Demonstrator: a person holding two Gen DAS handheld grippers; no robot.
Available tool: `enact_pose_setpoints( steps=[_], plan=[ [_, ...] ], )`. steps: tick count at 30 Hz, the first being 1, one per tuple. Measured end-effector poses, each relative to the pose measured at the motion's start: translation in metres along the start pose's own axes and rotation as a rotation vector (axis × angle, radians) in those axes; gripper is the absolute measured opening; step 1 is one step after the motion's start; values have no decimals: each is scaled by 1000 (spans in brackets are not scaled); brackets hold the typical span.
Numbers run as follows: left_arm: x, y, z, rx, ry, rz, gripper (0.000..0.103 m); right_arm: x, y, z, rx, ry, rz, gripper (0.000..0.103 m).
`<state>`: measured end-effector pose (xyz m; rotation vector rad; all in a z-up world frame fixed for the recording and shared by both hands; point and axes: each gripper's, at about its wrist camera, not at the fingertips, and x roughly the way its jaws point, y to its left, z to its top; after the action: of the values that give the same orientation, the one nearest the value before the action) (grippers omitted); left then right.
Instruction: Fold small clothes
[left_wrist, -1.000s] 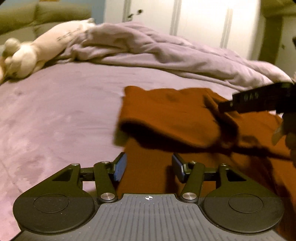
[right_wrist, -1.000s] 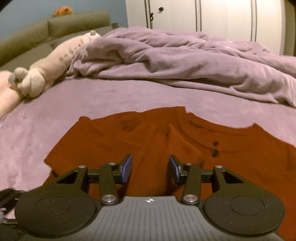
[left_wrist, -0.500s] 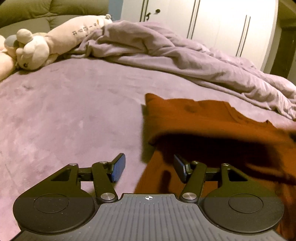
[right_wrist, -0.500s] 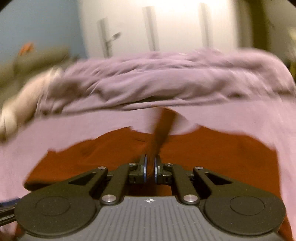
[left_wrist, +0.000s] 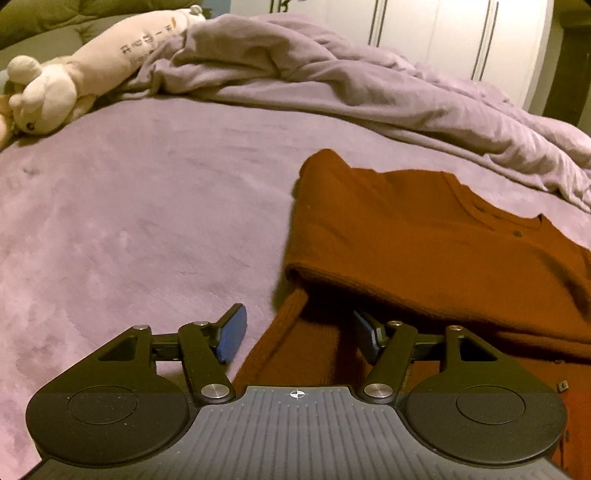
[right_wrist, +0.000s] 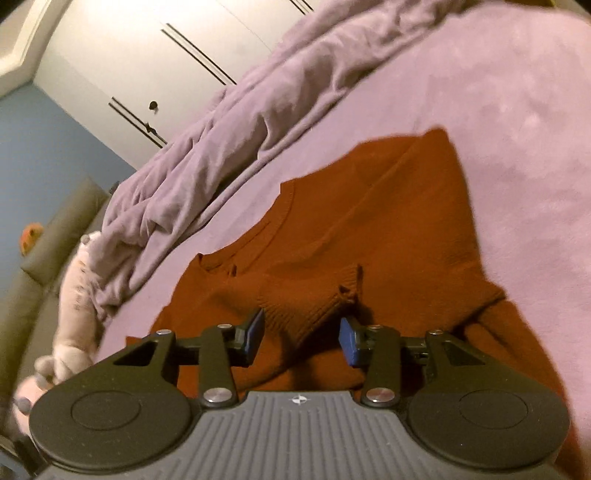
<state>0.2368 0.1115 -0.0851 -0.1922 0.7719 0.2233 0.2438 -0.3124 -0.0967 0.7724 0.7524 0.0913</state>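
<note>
The left gripper's (left_wrist: 299, 332) fingers (left_wrist: 232, 334) stand well apart and are opening wider; the ribbed edge of the rust-orange knit sweater (left_wrist: 424, 236) runs up between them, but neither blue pad presses on it, so nothing is gripped. One pad hangs over the bare purple bedspread (left_wrist: 147, 206), the other over the shadowed fold of the knit. The right gripper's (right_wrist: 302, 338) fingers (right_wrist: 255, 332) are also parted and opening, with a ribbed cuff (right_wrist: 310, 295) of the sweater lying just ahead of the gap and free of both pads.

The sweater lies on the bedspread, partly folded: in the left wrist view a doubled layer rests over the lower part, and in the right wrist view, which is rolled to one side, a sleeve lies across the body below the neckline. Beyond it a rumpled purple duvet (left_wrist: 332, 81) is heaped across the bed. A cream plush toy (left_wrist: 74, 85) lies at the duvet's end, near an olive headboard cushion (right_wrist: 48, 240). White wardrobe doors (right_wrist: 155, 66) stand behind.
</note>
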Motion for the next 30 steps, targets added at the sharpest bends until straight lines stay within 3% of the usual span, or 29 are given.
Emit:
enact_pose_setpoints(
  steps=[2,3,4,5,8,11,14,19,28,30],
  plan=[
    [0,0,0,9,1,1,70,9,-2,4,50,10,25,39],
    [0,1,1,9,2,0,70,12,-4,6,65,16,33,30],
    [0,1,1,7,1,2,70,15,-2,8,62,20,32,13],
    [0,1,1,3,-2,5,70,17,1,10,40,25,17,6],
    [0,1,6,-1,-16,26,70,6,25,13,-139,-31,-42,6],
    [3,5,9,-20,-11,44,70,-19,43,16,-263,-150,22,6],
    [4,11,10,-44,8,24,70,-30,42,19,-329,-229,-73,5],
    [4,7,6,-19,4,38,72,4,4,18,-305,-66,-256,6],
    [-5,15,9,-17,-8,49,73,-13,6,20,-345,-122,-190,6],
    [-10,17,8,-21,-8,55,73,-12,2,25,-332,-113,-255,11]
  ],
)
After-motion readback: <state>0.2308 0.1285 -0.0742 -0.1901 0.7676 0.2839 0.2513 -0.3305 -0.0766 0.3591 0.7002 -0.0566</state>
